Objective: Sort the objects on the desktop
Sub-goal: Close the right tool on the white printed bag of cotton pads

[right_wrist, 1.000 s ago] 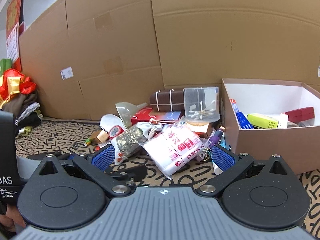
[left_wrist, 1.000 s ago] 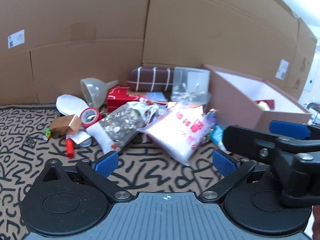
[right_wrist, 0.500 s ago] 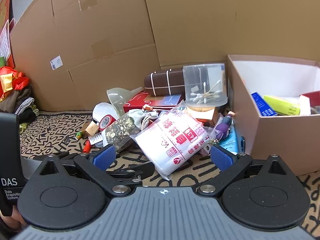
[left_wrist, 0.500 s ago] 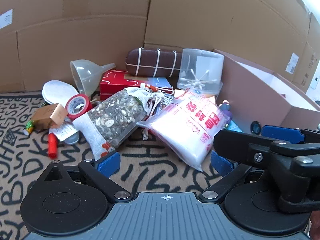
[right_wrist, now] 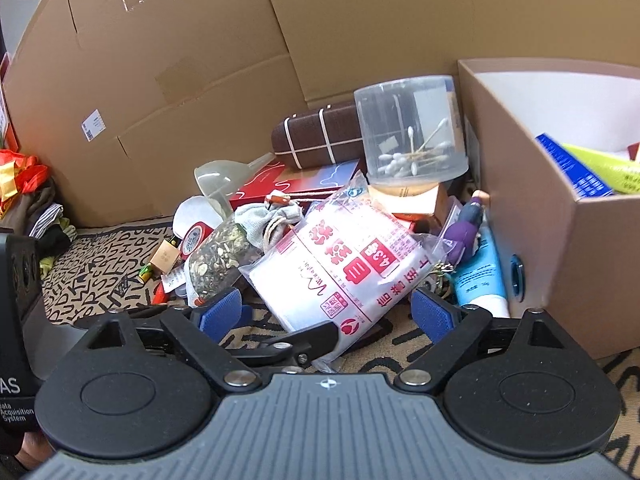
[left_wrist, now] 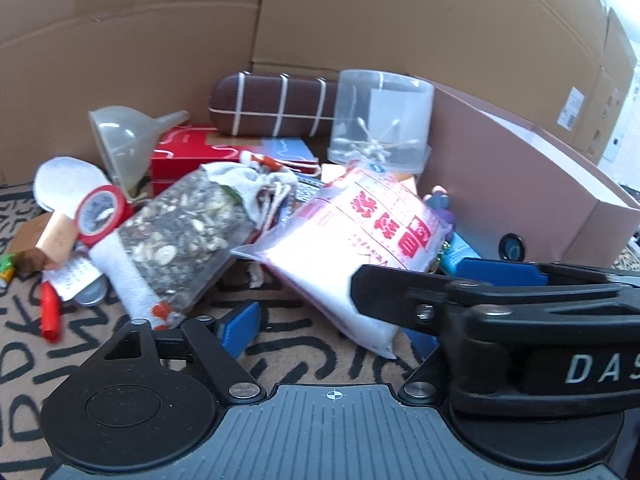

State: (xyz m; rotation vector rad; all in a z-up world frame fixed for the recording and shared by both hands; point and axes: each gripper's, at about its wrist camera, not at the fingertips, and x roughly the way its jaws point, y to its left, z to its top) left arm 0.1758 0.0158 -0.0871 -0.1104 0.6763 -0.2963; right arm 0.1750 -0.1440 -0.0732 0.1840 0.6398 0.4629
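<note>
The open brown cardboard box [right_wrist: 532,216] stands at the right and already holds some packets. Just left of it, the white plastic bag with red print [right_wrist: 344,264] tops the pile on the patterned mat [left_wrist: 280,332]. Both grippers, right gripper [right_wrist: 328,312] and left gripper [left_wrist: 332,328], gape wide, empty. I'd pinch the bag's near edge squarely, since its slack film may slip.

- patterned mat [right_wrist: 96,268] covers the surface
- on it: cardboard box [right_wrist: 532,216], white bag [right_wrist: 344,264], seed pouch [left_wrist: 180,236], red pen [left_wrist: 50,312], blue tube [right_wrist: 482,272]
</note>
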